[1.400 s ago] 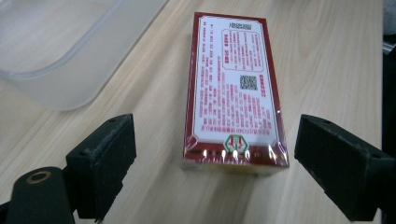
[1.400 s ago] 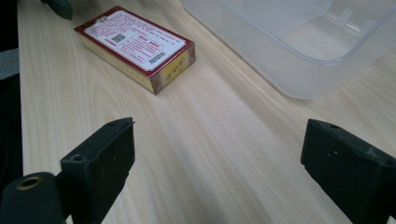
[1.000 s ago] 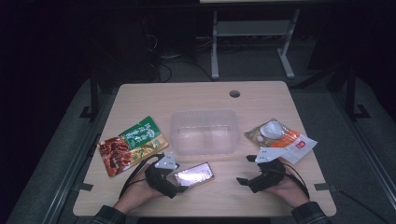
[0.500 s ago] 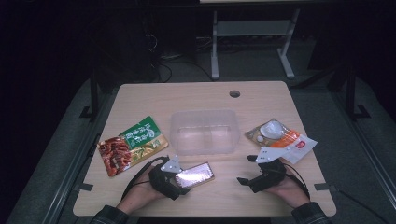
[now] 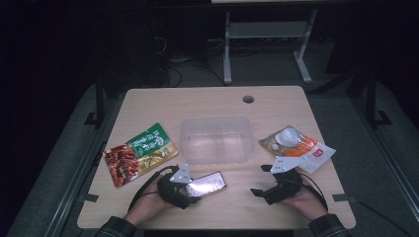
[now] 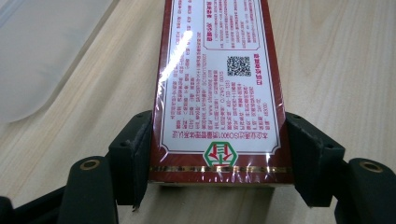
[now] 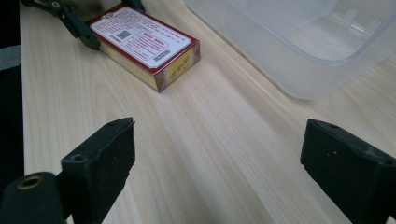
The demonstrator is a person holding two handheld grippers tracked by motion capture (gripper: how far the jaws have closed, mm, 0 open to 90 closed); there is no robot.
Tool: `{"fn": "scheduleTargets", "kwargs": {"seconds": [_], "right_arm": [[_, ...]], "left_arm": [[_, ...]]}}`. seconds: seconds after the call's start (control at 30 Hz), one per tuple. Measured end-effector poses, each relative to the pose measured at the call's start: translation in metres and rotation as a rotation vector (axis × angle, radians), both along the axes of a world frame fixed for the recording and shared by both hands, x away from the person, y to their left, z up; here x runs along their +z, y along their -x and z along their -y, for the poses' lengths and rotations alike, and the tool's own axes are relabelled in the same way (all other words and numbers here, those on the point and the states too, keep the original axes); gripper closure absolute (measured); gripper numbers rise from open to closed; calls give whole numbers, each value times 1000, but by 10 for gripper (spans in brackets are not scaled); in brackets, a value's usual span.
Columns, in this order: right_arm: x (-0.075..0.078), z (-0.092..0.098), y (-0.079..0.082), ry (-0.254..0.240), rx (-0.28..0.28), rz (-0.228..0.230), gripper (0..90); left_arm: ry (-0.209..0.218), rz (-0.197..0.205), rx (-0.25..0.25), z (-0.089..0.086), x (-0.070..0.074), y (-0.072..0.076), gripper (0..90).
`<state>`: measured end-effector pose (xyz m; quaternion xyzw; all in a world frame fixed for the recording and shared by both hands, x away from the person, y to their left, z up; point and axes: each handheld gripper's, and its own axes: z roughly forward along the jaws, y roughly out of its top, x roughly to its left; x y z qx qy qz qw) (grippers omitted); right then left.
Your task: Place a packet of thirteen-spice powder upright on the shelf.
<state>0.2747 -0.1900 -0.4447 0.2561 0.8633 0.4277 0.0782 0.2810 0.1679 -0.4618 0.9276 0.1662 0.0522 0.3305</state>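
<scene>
The left gripper (image 6: pixel 219 154) has just been closing its jaws, and they now stand against both long sides of the red box (image 6: pixel 218 84). The box lies flat on the wooden table (image 5: pixel 148 103), near the front edge, just before the clear plastic container (image 5: pixel 216 139). The right gripper (image 7: pixel 217 154) rests on the table with its jaws wide apart and nothing between them.

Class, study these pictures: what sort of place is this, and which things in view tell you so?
Probably a lab or recording workspace, not a home: a bare wooden table with a cable hole, dark surroundings with metal stand legs, and snack packets beside a clear plastic container.
</scene>
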Motion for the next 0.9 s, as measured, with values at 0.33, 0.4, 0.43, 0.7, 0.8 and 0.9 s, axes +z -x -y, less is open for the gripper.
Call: {"fn": "scheduleTargets", "kwargs": {"seconds": [0.33, 0.4, 0.43, 0.7, 0.8, 0.9], "right_arm": [[4, 0, -1, -15, 28, 11, 93], [4, -1, -2, -21, 40, 9, 92], [5, -1, -2, -21, 44, 4, 92], [11, -7, -2, -51, 100, -7, 93], [14, -8, -4, -77, 124, -11, 93], [19, -8, -7, -107, 142, -9, 93]], "left_arm": [[87, -22, 0, -8, 12, -4, 321], [114, -29, -17, -12, 17, -6, 321], [128, -31, -24, -14, 19, -8, 321], [232, -4, -89, -18, 33, -13, 321], [277, -4, -111, -18, 38, -18, 321], [308, 14, -127, -19, 45, -23, 321]]}}
